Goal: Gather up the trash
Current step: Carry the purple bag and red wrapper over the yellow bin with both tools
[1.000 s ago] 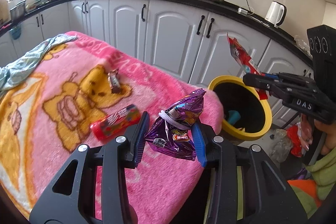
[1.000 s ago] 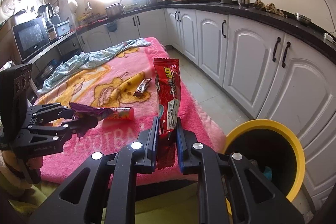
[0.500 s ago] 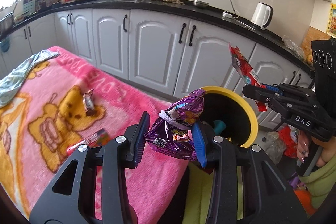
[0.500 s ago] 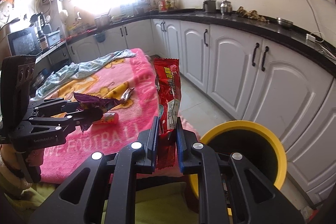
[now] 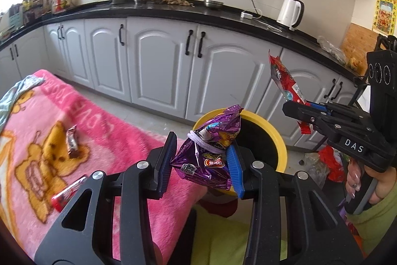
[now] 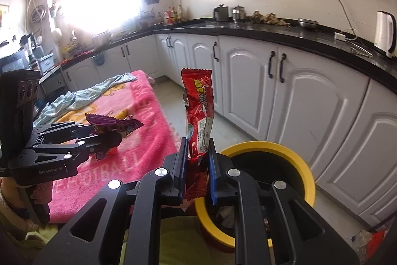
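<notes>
Both grippers have swung from the pink blanket (image 5: 104, 131) toward the yellow bin (image 6: 292, 155) at lower centre. Left gripper (image 5: 202, 160) pinches a crumpled purple snack bag (image 5: 211, 153) at its rim; right gripper (image 6: 197, 165) clamps an upright red wrapper (image 6: 198, 113). Two wrappers (image 5: 72, 142) lie on the blanket, lower left.
</notes>
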Motion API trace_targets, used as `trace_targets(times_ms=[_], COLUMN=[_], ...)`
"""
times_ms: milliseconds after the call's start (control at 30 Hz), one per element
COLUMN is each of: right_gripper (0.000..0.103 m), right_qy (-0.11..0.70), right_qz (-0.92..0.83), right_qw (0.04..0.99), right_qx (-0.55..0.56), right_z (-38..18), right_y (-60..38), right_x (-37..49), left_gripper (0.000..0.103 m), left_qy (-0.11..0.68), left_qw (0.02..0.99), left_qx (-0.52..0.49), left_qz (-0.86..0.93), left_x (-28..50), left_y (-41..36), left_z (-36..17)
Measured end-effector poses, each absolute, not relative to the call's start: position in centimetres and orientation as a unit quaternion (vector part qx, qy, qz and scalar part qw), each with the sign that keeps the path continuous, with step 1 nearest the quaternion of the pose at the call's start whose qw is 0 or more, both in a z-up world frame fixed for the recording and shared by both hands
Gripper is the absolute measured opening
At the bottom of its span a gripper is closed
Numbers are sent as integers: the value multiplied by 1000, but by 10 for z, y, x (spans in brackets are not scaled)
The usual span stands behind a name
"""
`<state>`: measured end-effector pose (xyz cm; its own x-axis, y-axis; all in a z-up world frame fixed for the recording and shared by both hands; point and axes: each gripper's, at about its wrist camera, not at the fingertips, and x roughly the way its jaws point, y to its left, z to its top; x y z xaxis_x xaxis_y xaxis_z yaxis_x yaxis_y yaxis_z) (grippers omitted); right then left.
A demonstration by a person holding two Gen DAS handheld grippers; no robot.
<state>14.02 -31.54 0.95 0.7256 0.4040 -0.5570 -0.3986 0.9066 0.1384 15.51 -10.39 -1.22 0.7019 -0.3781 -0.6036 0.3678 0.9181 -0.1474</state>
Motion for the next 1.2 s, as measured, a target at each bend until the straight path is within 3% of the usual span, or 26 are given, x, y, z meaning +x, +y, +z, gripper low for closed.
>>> trace_targets(times_ms=[733, 1200], right_gripper=[15, 15], right_qy=[303, 346], right_qz=[145, 121], right_qw=[939, 925], right_qx=[71, 97], right_z=[-10, -50], right_y=[-387, -404], right_x=[146, 174], left_gripper=[32, 32], left_qy=[358, 396], left_qw=[899, 881], left_qx=[-5, -12], left_qz=[-251, -258], left_x=[191, 226], left_y=[-170, -196], left_z=[-40, -83])
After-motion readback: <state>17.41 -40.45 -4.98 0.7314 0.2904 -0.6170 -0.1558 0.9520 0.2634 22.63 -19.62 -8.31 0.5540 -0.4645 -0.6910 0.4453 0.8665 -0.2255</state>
